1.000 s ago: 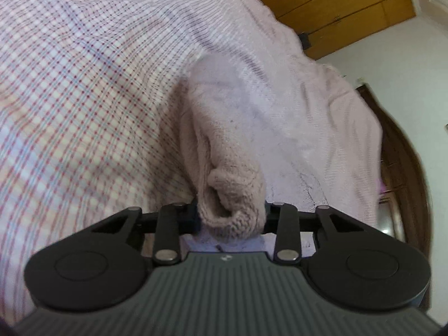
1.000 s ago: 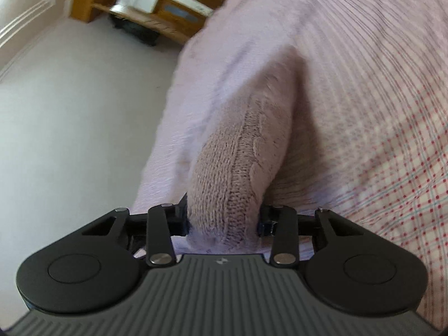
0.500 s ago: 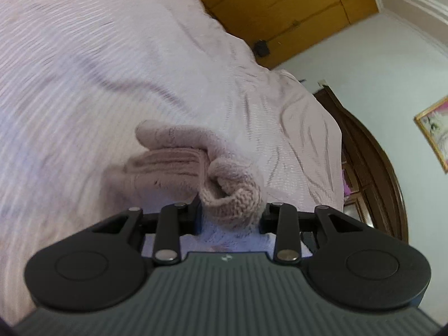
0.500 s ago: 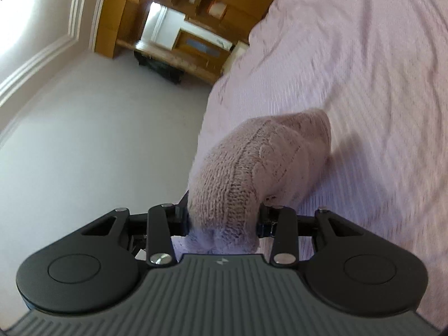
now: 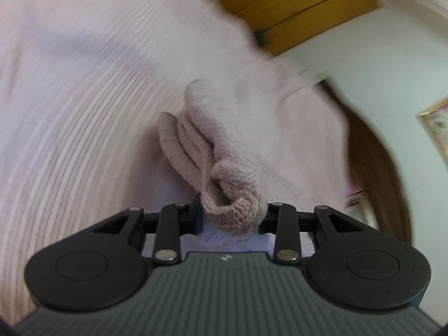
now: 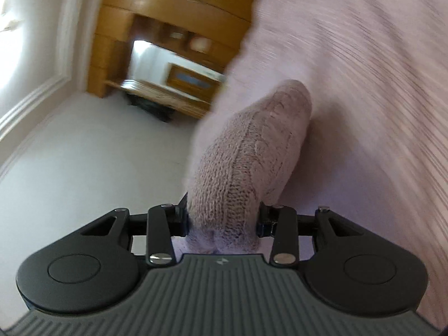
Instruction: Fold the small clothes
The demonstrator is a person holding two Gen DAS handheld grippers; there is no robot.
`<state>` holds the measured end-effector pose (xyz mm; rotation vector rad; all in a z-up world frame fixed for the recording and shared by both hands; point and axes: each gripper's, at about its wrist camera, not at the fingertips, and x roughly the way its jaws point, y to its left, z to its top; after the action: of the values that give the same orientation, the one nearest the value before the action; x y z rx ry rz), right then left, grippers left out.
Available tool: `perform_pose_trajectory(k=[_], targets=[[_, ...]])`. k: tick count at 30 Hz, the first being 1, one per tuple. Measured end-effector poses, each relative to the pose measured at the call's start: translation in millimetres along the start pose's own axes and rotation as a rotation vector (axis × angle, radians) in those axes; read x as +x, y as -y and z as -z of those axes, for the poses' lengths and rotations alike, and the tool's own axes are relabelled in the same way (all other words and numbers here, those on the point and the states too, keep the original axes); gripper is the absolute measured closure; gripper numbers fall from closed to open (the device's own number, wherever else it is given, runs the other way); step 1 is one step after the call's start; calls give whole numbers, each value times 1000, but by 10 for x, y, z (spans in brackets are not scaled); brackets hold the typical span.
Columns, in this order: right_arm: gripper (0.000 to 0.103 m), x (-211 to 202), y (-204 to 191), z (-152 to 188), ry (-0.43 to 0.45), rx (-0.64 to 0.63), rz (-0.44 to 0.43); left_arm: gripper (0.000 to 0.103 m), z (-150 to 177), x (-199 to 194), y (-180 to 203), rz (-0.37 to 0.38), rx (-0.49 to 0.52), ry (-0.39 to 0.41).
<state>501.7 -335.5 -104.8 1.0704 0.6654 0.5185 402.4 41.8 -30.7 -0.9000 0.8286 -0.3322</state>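
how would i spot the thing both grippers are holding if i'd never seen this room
Look at the wide bed sheet with thin pale stripes. Just above it hangs a small pink knitted garment, pinched by the left gripper and right gripper. Its chunky cable-knit texture sets it apart from the smooth sheet.

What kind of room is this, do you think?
Most likely a bedroom: a wide bed under a pale pink sheet fills both views, wooden wardrobe panels stand behind it, and a wooden desk unit sits across the floor.
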Motion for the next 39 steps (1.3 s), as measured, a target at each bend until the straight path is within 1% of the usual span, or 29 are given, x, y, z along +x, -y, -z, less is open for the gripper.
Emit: perform_pose_trajectory(k=[2, 3, 4, 6, 10, 12, 16, 19, 21, 23, 24, 25, 27, 30, 31, 34, 37, 39], targets=[[59, -88, 364, 206, -13, 83, 50, 68, 294, 108, -196, -63, -33, -45], [59, -161, 522, 288, -7, 131, 62, 68, 409, 105, -237, -72, -44, -51], [59, -224, 640, 338, 3, 169, 54, 68, 513, 85, -268, -68, -56, -53], [59, -358, 760, 399, 10, 226, 31, 68, 649, 10, -226, -62, -75, -52], [59, -659, 603, 474, 2, 190, 46, 68, 884, -256, 14, -81, -30, -52], [59, -830, 529, 535, -8, 167, 60, 68, 1072, -344, 93, -70, -25, -53], [59, -1257, 423, 804, -12, 141, 88, 68, 1444, -645, 71, -55, -14, -74], [59, -1539, 522, 1018, -10, 152, 117, 68, 1683, -674, 40, -66, 18, -85], [58, -1630, 642, 1177, -13, 164, 143, 67, 1830, -689, -30, -72, 11, -89], [58, -1680, 728, 1272, -12, 147, 149, 67, 1869, -645, -78, -88, 12, -84], [58, -1673, 739, 1300, -19, 105, 169, 67, 1872, -633, -58, -105, 30, -81], [58, -1665, 722, 1322, -21, 74, 183, 67, 1892, -643, -26, -128, 59, -83], [58, -1650, 713, 1335, -14, 63, 197, 67, 1891, -600, 76, -164, 124, -86], [58, -1592, 699, 1280, -16, 23, 208, 67, 1898, -560, 161, -192, 193, -83], [58, -1585, 705, 1281, -17, 8, 203, 67, 1911, -549, 184, -195, 206, -84], [58, -1604, 762, 1295, -4, 1, 176, 66, 1902, -515, 107, -164, 207, -96], [58, -1625, 697, 1353, 6, -70, 192, 66, 1913, -562, -2, -152, 213, -110], [58, -1618, 699, 1370, 14, -68, 191, 66, 1916, -596, -56, -145, 212, -117]])
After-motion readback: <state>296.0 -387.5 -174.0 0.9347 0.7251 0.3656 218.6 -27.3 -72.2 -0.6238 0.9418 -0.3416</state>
